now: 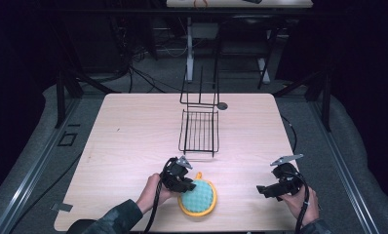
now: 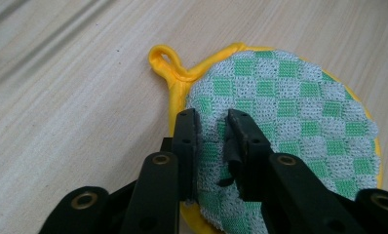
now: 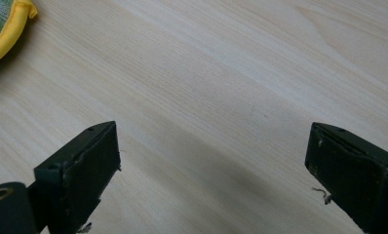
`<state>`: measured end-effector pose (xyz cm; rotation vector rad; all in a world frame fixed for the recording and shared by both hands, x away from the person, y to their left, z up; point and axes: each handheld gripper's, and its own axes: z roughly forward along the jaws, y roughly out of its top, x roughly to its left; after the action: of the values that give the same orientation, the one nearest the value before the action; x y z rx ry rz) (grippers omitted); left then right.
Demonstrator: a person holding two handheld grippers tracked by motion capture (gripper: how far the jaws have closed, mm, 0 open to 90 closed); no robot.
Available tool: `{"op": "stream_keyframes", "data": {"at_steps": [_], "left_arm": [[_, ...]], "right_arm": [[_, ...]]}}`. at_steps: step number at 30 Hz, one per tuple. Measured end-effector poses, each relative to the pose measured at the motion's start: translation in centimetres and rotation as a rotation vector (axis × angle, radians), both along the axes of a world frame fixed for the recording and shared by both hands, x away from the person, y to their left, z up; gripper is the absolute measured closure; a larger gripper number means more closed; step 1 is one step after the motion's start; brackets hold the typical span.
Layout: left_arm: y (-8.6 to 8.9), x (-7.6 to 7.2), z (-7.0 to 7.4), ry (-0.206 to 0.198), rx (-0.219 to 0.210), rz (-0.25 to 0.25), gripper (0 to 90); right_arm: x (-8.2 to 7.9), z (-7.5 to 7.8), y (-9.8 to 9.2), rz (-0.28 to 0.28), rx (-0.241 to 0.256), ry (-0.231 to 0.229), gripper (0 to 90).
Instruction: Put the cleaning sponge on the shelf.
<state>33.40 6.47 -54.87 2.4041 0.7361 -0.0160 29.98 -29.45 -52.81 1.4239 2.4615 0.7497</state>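
Note:
A round pot holder [image 1: 199,197], checked green and white with a yellow rim and a yellow hanging loop [image 2: 162,57], lies flat near the table's front edge. My left gripper [image 1: 187,186] is at its left edge. In the left gripper view the gripper [image 2: 212,119] has its jaws pinched on the fabric [image 2: 289,107] just inside the rim, below the loop. My right gripper [image 1: 261,190] hovers to the right of the pot holder, apart from it. Its jaws stand wide open [image 3: 214,146] over bare wood, with a bit of the yellow rim [image 3: 7,31] at the top left.
A black wire rack [image 1: 199,131] with an upright back stands in the middle of the light wooden table [image 1: 133,131]. A small dark disc [image 1: 223,105] lies beside the rack's far right corner. Dark floor, cables and table legs lie beyond the far edge.

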Motion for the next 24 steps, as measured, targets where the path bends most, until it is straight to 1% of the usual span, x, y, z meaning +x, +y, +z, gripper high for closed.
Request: {"op": "stream_keyframes", "data": {"at_steps": [1,3,4,5,6,7,8,12,13,14,18,19,24], "left_arm": [[0.0,-0.1,0.0,-0.012,0.004,-0.001,80.7],[-0.1,-0.2,0.0,-0.025,0.007,-0.004,82.6],[-0.1,-0.2,0.0,-0.025,0.007,-0.004,83.3],[-0.2,-0.4,0.0,-0.038,0.006,-0.003,83.7],[-0.2,-0.4,0.0,-0.038,0.006,-0.003,84.3],[-0.1,-0.4,0.0,-0.049,0.006,-0.007,84.6],[-0.1,-0.5,0.0,-0.054,0.005,-0.009,84.9],[0.0,-0.4,0.1,-0.059,-0.008,-0.009,85.7],[0.0,-0.5,0.2,-0.062,-0.013,-0.01,85.9],[0.1,-0.5,0.2,-0.065,-0.01,-0.018,86.0],[0.1,-0.6,0.4,-0.077,-0.013,-0.02,86.4],[0.2,-0.6,0.6,-0.082,-0.023,-0.018,86.5],[0.5,-0.7,1.2,-0.093,-0.043,-0.014,86.8]], "right_arm": [[0.0,0.0,0.0,0.001,0.002,-0.004,5.1],[0.0,0.0,0.0,0.005,0.004,-0.005,5.2],[0.0,0.0,0.0,0.004,0.004,-0.005,5.2],[0.0,0.0,0.0,0.004,0.006,-0.004,5.2],[0.0,0.0,0.1,0.002,0.006,-0.004,5.2],[0.0,0.0,0.1,0.003,0.006,-0.004,5.2],[0.0,0.0,0.0,0.006,-0.003,-0.008,5.2],[0.0,0.0,0.0,0.009,0.005,-0.003,5.2],[0.0,0.0,0.0,0.01,0.001,-0.016,5.2],[0.0,0.1,0.0,0.01,-0.005,-0.006,5.2],[0.0,0.1,-0.1,0.012,-0.004,-0.007,5.2],[0.0,0.0,-0.1,0.018,0.003,-0.016,5.2],[0.0,0.0,-0.1,0.019,0.002,-0.011,5.2]]}}
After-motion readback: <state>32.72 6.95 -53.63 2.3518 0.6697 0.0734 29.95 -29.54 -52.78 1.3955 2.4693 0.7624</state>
